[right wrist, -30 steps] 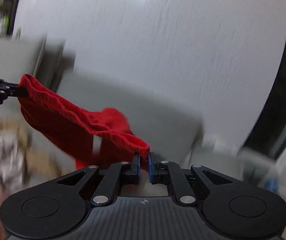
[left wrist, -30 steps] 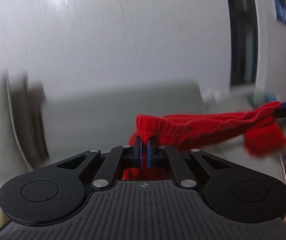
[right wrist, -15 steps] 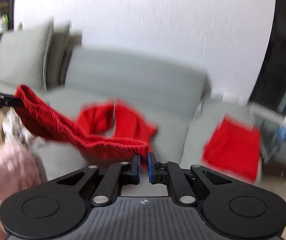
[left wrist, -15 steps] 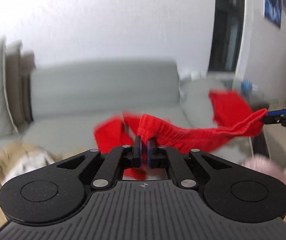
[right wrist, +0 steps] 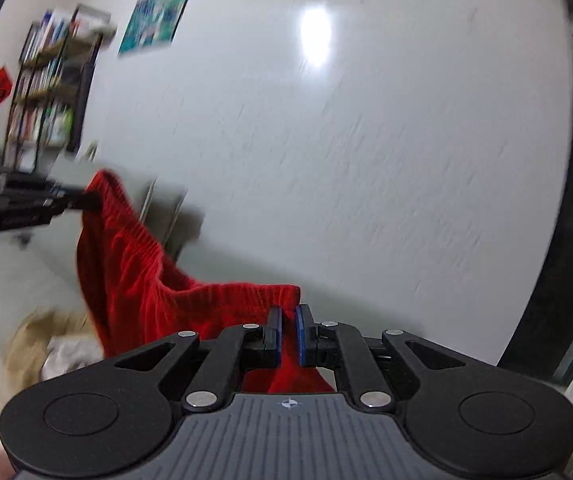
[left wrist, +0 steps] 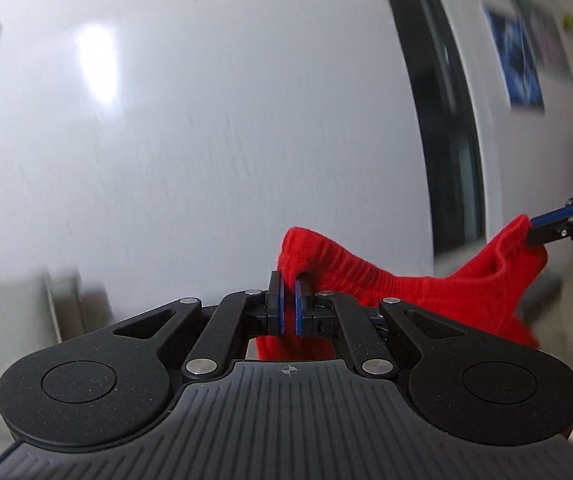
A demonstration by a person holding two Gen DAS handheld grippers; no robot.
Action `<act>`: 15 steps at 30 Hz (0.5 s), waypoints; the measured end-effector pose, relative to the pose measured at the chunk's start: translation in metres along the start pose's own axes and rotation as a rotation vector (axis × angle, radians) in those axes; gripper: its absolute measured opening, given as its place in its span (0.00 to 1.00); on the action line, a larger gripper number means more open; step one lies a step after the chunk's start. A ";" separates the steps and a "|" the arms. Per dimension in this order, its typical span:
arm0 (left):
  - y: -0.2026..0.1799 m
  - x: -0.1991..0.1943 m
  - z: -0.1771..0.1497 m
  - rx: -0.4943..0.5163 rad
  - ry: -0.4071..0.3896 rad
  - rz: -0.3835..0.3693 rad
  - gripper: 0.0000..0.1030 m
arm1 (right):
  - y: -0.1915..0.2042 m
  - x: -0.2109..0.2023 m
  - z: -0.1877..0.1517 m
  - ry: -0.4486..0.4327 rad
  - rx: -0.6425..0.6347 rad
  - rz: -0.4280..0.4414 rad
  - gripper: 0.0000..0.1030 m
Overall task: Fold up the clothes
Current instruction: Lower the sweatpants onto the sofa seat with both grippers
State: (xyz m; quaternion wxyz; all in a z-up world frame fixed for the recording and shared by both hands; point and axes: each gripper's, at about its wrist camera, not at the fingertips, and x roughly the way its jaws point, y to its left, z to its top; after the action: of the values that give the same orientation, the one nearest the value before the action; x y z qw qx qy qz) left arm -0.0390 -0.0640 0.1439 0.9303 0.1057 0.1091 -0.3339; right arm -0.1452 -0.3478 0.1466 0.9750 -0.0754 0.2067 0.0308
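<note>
Aloft, red garment (left wrist: 426,292) waistband between clamped jaws.

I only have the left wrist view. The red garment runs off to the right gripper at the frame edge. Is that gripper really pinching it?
Observer: Yes. The right wrist view shows the right gripper shut on the ribbed edge of the red garment.
Operator: How does the cloth hang between the two?
Observer: It drops steeply from the left gripper, then runs nearly level to the right one.
Operator: Anything underneath?
Observer: A tan and white heap of clothes lies below the left end.
</note>
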 end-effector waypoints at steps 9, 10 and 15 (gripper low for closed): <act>-0.011 0.130 -0.177 -0.205 0.598 0.118 0.04 | 0.025 0.198 -0.144 0.467 0.091 0.077 0.07; -0.011 0.140 -0.186 -0.210 0.625 0.140 0.04 | 0.022 0.220 -0.150 0.494 0.091 0.076 0.07; -0.018 0.169 -0.218 -0.141 0.715 0.150 0.06 | 0.008 0.246 -0.172 0.578 0.149 0.082 0.19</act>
State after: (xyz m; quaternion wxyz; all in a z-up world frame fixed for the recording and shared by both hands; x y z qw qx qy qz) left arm 0.0473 -0.1201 -0.1126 0.8603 0.1589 0.4418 -0.1987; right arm 0.0106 -0.3606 -0.1100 0.8765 -0.0007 0.4804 0.0321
